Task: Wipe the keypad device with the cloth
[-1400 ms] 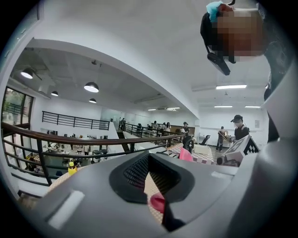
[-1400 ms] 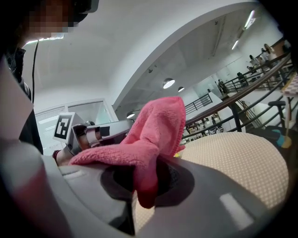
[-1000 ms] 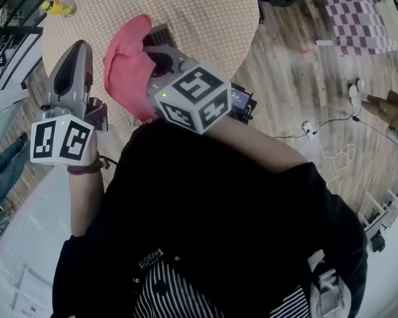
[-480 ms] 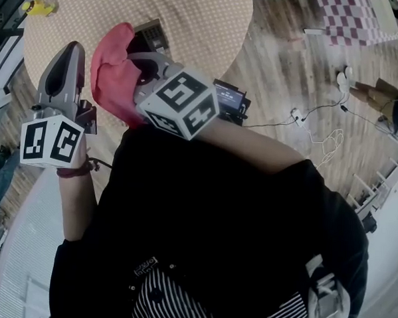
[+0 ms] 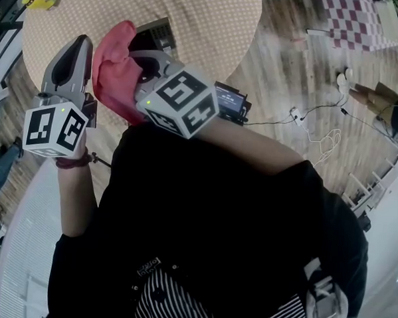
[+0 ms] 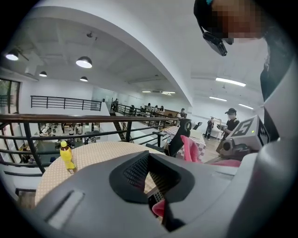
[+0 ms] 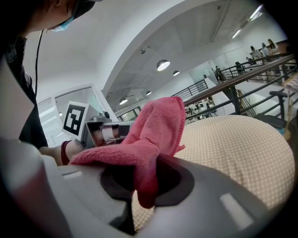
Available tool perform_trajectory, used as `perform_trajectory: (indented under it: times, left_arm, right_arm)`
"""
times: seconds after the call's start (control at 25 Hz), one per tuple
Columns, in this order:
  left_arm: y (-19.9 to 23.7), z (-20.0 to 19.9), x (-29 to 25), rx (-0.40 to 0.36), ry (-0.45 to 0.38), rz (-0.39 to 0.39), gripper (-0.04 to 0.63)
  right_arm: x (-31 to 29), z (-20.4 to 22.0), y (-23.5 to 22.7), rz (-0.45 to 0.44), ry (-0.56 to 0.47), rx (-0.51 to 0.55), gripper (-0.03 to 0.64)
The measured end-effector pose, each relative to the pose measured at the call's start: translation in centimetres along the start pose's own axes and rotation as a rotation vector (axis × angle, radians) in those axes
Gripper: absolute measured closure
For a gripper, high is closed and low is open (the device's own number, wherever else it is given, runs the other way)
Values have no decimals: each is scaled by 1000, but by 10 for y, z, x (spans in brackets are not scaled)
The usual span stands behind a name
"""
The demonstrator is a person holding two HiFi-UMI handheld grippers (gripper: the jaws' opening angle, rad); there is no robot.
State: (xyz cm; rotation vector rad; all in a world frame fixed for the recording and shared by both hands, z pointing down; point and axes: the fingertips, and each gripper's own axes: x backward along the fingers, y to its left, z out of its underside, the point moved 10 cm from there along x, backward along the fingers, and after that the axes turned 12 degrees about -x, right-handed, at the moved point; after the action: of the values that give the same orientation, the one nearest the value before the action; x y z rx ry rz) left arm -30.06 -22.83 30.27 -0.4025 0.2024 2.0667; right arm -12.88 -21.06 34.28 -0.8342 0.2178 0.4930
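One round tabletop [image 5: 206, 22] spreads out ahead of both sets of jaws. The pink cloth [image 5: 114, 64] comes next. The right gripper [image 7: 144, 183] has its jaws pinching only a narrow fold of it, and the rest bunches up loose above and in front of them. That thin hold is the main risk: pressing down hard could pull the fold free or leave only a lump wiping.

The left gripper [image 5: 72, 58] hangs beside the cloth with its jaws pressed together and empty, so nothing steadies the keypad device [image 5: 158, 32]. It lies on the tabletop just ahead of the right jaws, half hidden behind the cloth. A sideways stroke might push it along, and the hidden keys are easy to miss. A yellow bottle [image 5: 33, 0] stands well apart, beyond the left jaws.
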Motion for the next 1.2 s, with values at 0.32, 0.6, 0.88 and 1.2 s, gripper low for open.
perform_trajectory:
  times: [0.32, 0.6, 0.88, 1.2]
  left_arm:
    - [29, 24, -35, -183, 165, 98, 598]
    - [51, 69, -85, -290, 372, 233, 598]
    - [48, 111, -118, -377, 534, 300, 598]
    - [38, 139, -146, -373, 603, 359, 597]
  right_arm:
    - [-20, 6, -16, 39, 17, -31, 549]
    - [-38, 12, -35, 67, 53, -53, 549]
    - [-55, 27, -55, 100, 100, -73, 549]
    - [-84, 58, -89, 168, 204, -122, 549]
